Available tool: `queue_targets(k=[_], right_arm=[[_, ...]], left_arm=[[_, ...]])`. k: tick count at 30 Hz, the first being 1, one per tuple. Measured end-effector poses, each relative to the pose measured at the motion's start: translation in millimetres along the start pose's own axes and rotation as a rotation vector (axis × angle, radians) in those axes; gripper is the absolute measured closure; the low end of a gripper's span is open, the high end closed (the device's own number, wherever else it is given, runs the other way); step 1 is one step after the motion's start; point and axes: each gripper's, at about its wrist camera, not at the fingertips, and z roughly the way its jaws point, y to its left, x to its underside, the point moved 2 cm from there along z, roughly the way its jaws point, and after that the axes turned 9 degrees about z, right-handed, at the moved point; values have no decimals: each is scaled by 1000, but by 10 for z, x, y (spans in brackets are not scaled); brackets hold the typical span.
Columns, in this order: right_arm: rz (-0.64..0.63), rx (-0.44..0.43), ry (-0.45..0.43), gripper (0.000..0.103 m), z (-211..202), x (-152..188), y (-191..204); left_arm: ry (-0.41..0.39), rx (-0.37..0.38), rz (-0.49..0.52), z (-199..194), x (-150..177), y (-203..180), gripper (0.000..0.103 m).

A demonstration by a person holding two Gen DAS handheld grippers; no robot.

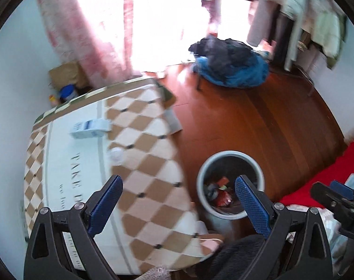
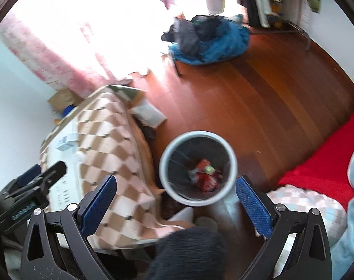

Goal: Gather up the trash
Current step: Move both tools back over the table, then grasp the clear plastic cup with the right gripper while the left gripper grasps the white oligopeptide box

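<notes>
A grey round trash bin (image 1: 230,212) stands on the wooden floor beside the table; it shows in the right wrist view (image 2: 198,200) too, with red wrappers (image 2: 205,175) inside. On the checkered tablecloth (image 1: 142,163) lie a white-blue carton (image 1: 90,129) and a small white crumpled piece (image 1: 116,155). My left gripper (image 1: 178,186) is open and empty above the table edge and bin. My right gripper (image 2: 175,186) is open and empty above the bin.
A blue and black clothes pile (image 1: 230,65) lies on the floor at the back. A red blanket (image 2: 317,175) is at the right. A cardboard box (image 1: 67,74) sits by the pink curtain (image 1: 83,35). Clothes hang on a rack (image 1: 305,11).
</notes>
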Motion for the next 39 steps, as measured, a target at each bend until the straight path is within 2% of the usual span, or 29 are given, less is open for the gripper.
queue_targets(k=[6,8,12,14,16,20,26,27,28,29,31,34,36,37,39], right_arm=[[-126,-70,91,0,516,106,994],[-176,-83,126,0,783,178,1350],[-256,-98,209,0,1418,298,2008],[-284,-88,240,2,1726,336,2280],[-312,-73,273,7,2026,355,2507],[-361,-14,309,15,2536,404,2825],[-372,23,359,41,2924,422,2896],[-377,30,362,46,2950,435,2897],[-388,23,347,56,2938,433,2917],[-396,11,351,60,2931,433,2922],[-390,15,346,60,2910,397,2899],[-354,18,333,60,2857,222,2798],[-319,28,332,60,2857,81,2712],[-297,30,336,61,2866,6,2665],[-259,34,352,60,2896,-111,2577]], left_arm=[[79,-119,-124,332,372,974,4],[124,-166,-180,537,588,1374,4],[209,-254,-220,918,931,1922,4],[239,-272,-226,1059,1058,2106,4],[272,-291,-226,1245,1171,2309,4],[287,-309,-202,1428,1248,2517,4],[280,-317,-142,1547,1133,2627,4],[279,-316,-125,1571,1091,2637,4],[277,-314,-109,1584,1032,2637,4],[274,-313,-88,1596,982,2633,4],[257,-320,-19,1624,828,2620,4],[195,-331,144,1640,481,2553,4],[161,-296,266,1682,223,2479,4],[153,-246,348,1743,63,2429,4],[147,-201,441,1815,-104,2375,5]])
